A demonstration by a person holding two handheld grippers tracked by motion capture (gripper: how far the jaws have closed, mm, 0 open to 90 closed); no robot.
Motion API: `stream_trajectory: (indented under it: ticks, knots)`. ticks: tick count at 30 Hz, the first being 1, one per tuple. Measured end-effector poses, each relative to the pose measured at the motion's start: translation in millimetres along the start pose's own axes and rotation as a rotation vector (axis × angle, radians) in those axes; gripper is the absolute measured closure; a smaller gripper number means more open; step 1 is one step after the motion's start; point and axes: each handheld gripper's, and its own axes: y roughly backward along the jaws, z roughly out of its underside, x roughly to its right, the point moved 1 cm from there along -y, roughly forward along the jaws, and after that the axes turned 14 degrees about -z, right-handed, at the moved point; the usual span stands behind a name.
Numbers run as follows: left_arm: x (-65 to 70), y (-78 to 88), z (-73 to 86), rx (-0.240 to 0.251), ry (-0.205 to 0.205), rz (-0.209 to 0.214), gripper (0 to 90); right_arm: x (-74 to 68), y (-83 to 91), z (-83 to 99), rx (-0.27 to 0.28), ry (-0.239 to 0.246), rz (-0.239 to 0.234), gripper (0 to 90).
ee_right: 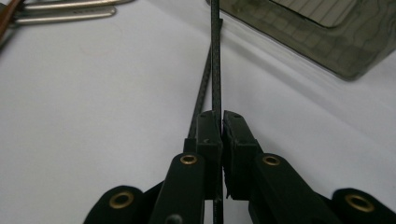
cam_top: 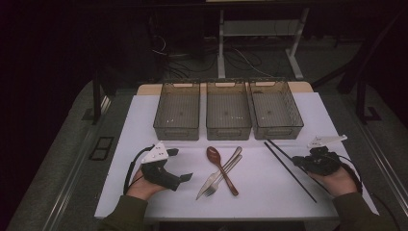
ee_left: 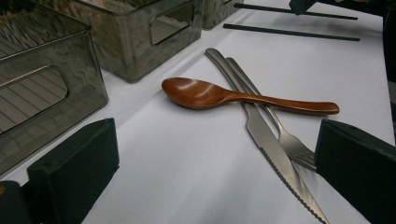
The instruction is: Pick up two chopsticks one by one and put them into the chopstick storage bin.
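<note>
Now right gripper (ee_right: 221,126) pinches one of two chopsticks (ee_right: 215,60); left gripper (ee_left: 210,186) gapes empty.

Light: dim, room v. dark at edges
Floor (cam_top: 57,159): grey, both sides of desk
Desk (cam_top: 269,192): white top
Behind: white-legged frame (cam_top: 221,43), loose cables (cam_top: 240,60) on floor

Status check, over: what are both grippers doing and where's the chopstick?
Right gripper shut on one black chopstick, second chopstick flat beside it. Left gripper open, idle near the spoon. Bins ahead, path unobstructed.
</note>
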Motion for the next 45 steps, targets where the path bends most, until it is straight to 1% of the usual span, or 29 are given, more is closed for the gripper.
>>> stream_trajectory:
  ticks: [3, 4, 7, 8, 10, 12, 14, 15, 18, 20, 21, 24, 25, 29, 35, 40, 41, 42, 45]
  knots:
    - [0.6, -0.6, 0.0, -0.001, 0.001, 0.002, 0.0, -1.3, 1.0, -2.8, 0.004, 0.004, -0.011, 85.2]
    - [1.0, -0.9, 0.0, -0.002, -0.003, 0.002, 0.0, -2.7, 1.8, -6.3, 0.006, 0.008, -0.019, 85.2]
    - [1.4, -0.9, 0.0, -0.003, -0.006, 0.001, 0.0, -4.2, 1.8, -9.6, 0.011, 0.016, -0.023, 85.1]
    - [1.1, -0.8, 0.0, -0.003, -0.004, 0.001, 0.0, -4.6, 1.7, -12.5, 0.017, 0.022, -0.034, 85.1]
    - [0.7, -0.3, 0.0, -0.002, -0.003, 0.000, 0.0, -5.5, 1.4, -13.7, 0.019, 0.018, -0.036, 85.1]
    - [0.8, -0.3, 0.0, -0.001, -0.001, 0.000, 0.0, -6.1, 0.8, -17.3, 0.023, 0.025, -0.049, 85.1]
    - [1.1, -0.6, 0.0, -0.003, -0.003, 0.000, 0.0, -6.1, 1.0, -18.6, 0.024, 0.032, -0.050, 85.1]
    - [1.1, -1.0, -0.1, -0.005, -0.007, 0.001, 0.0, -7.0, 1.9, -21.9, 0.031, 0.027, -0.060, 85.1]
    - [2.8, -2.1, 0.1, -0.004, -0.004, 0.003, 0.0, -7.3, 2.3, -25.4, 0.039, 0.034, -0.066, 85.1]
    - [3.0, -1.8, 0.1, -0.005, -0.002, 0.002, 0.0, -8.2, 1.8, -28.9, 0.039, 0.040, -0.073, 85.1]
    - [2.7, -1.6, 0.1, -0.005, -0.004, 0.003, 0.0, -9.4, 0.2, -32.5, 0.038, 0.050, -0.084, 85.1]
    - [1.9, -1.5, 0.0, -0.003, -0.008, 0.004, 0.0, -10.7, -1.2, -36.2, 0.033, 0.056, -0.091, 85.1]
    - [1.8, -1.6, 0.0, -0.002, -0.009, 0.004, 0.0, -11.4, -2.2, -40.2, 0.033, 0.066, -0.097, 85.1]
    - [2.6, -2.1, 0.2, -0.004, -0.002, 0.006, 0.0, -12.3, -3.4, -46.6, 0.039, 0.073, -0.110, 85.1]
    - [4.1, -3.7, 0.1, -0.009, -0.010, 0.011, 0.0, -14.6, -7.0, -59.6, 0.040, 0.092, -0.126, 85.1]
    - [4.2, -3.8, 0.1, -0.004, -0.006, 0.010, 0.0, -17.8, -8.8, -72.8, 0.053, 0.110, -0.131, 85.1]
    - [4.3, -3.7, 0.0, -0.006, -0.008, 0.010, 0.0, -18.3, -10.5, -78.3, 0.050, 0.124, -0.134, 85.1]
    - [4.4, -3.5, -0.1, -0.008, -0.009, 0.010, 0.0, -18.3, -10.5, -78.3, 0.050, 0.124, -0.134, 85.1]
    - [4.5, -3.5, -0.2, -0.007, -0.008, 0.009, 0.0, -21.3, -14.6, -86.7, 0.051, 0.129, -0.138, 85.1]
